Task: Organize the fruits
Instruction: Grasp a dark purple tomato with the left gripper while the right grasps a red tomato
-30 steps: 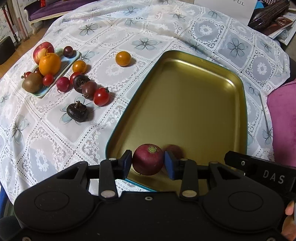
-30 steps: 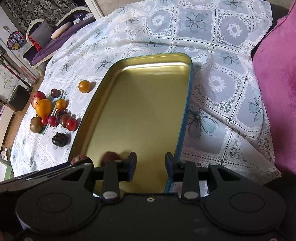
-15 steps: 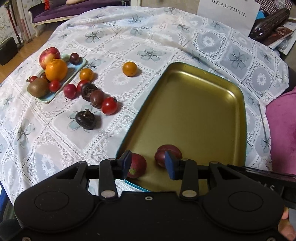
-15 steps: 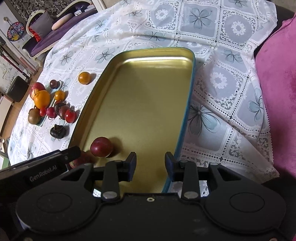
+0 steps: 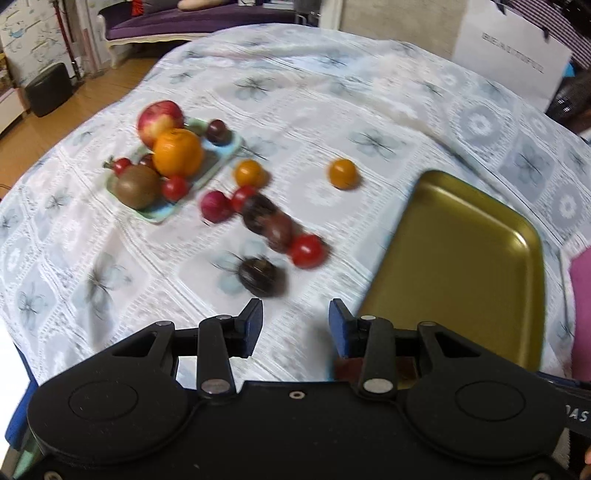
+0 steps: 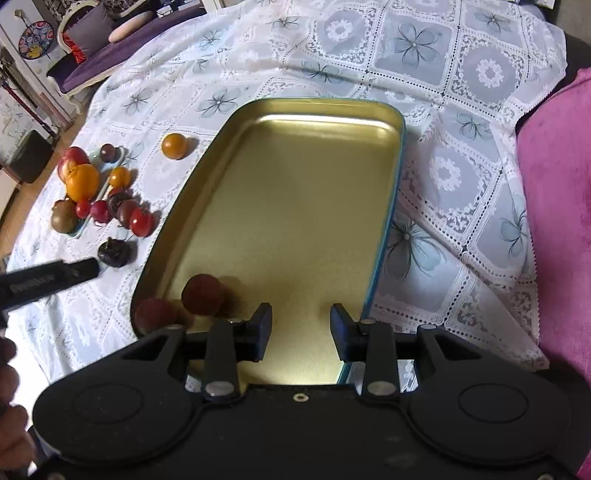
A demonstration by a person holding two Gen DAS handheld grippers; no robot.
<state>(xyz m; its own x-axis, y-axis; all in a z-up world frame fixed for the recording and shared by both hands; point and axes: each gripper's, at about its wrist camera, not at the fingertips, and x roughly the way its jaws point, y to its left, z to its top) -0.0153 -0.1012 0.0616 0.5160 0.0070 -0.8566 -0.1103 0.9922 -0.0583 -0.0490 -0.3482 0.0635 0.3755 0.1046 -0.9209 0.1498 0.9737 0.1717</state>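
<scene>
Gold tray (image 6: 295,206): two dark red fruits (image 6: 202,294) at its near left corner, one against the rim; rest of the floor bare. Small pale green dish (image 5: 162,212): apple (image 5: 159,117), orange (image 5: 178,152), kiwi (image 5: 137,186), a few small red and dark fruits. Loose beside the dish on the cloth: cherry tomato (image 5: 306,251), dark fruits, two small orange ones (image 5: 343,173).

Desk under white lace tablecloth (image 6: 443,74). Purple sofa (image 5: 192,18) and wood floor beyond; pink cushion (image 6: 554,184) on the right.

Left gripper (image 5: 295,323): fingers apart, empty, above the cloth near the tray. Right gripper (image 6: 300,326): fingers apart, empty, over the tray's near end.

Left view motion-blurred; small fruits hard to identify.
</scene>
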